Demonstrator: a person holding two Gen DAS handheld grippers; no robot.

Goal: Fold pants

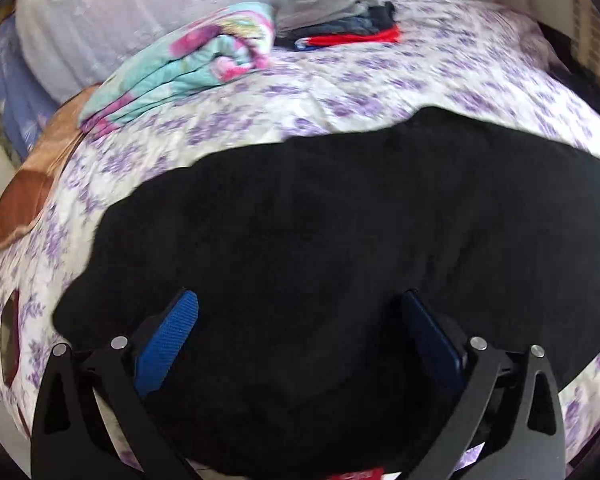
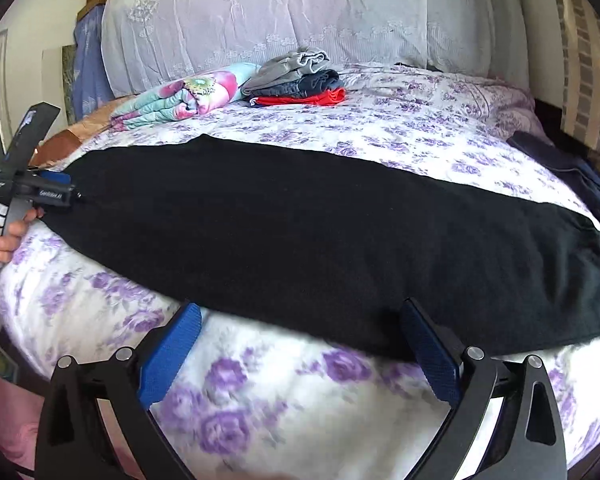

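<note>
On floral bedspread [image 2: 260, 380], black pants [image 2: 300, 232] flat, lengthwise

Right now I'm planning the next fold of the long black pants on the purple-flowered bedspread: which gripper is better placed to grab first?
Probably left. The left gripper hangs open directly over the long black pants at one end; the right gripper is open too, mostly over the purple-flowered bedspread beside their near edge.

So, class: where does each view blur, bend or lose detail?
Left wrist view: motion blur smears the floral bedspread; the black pants show no fold detail. Right wrist view: sharper, bedspread print blurred only near the lens; fisheye bulges the bed, dark corners.
</note>
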